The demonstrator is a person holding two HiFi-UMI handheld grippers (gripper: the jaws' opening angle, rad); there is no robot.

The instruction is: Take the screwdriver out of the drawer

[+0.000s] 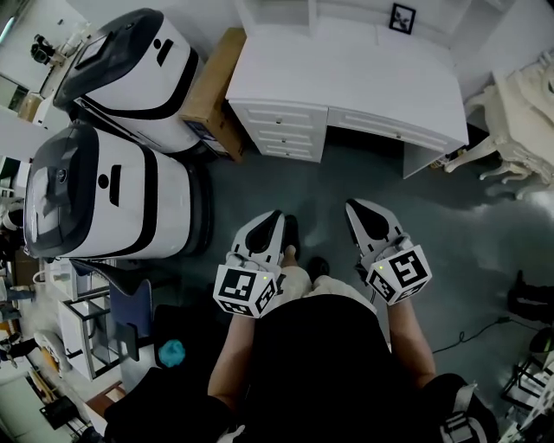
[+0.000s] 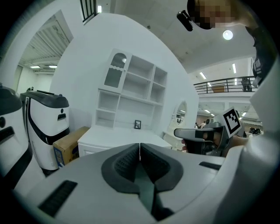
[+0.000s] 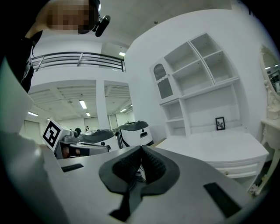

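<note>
A white desk (image 1: 346, 65) with shut drawers (image 1: 279, 130) stands across the floor ahead of me; no screwdriver shows in any view. I hold both grippers at waist height, well short of the desk and pointing toward it. The left gripper (image 1: 270, 218) is shut with nothing between its jaws, whose tips meet in the left gripper view (image 2: 140, 148). The right gripper (image 1: 363, 209) also looks shut and empty, its tips together in the right gripper view (image 3: 141, 149). The desk (image 3: 218, 144) with a drawer front (image 3: 236, 168) lies to the right in that view.
Two large white machines (image 1: 130, 69) (image 1: 95, 190) stand at the left, with a cardboard box (image 1: 212, 86) against the desk's left side. A white ornate chair (image 1: 519, 112) is at the right. A small picture frame (image 1: 402, 17) sits on the desk under a shelf unit (image 2: 131, 92).
</note>
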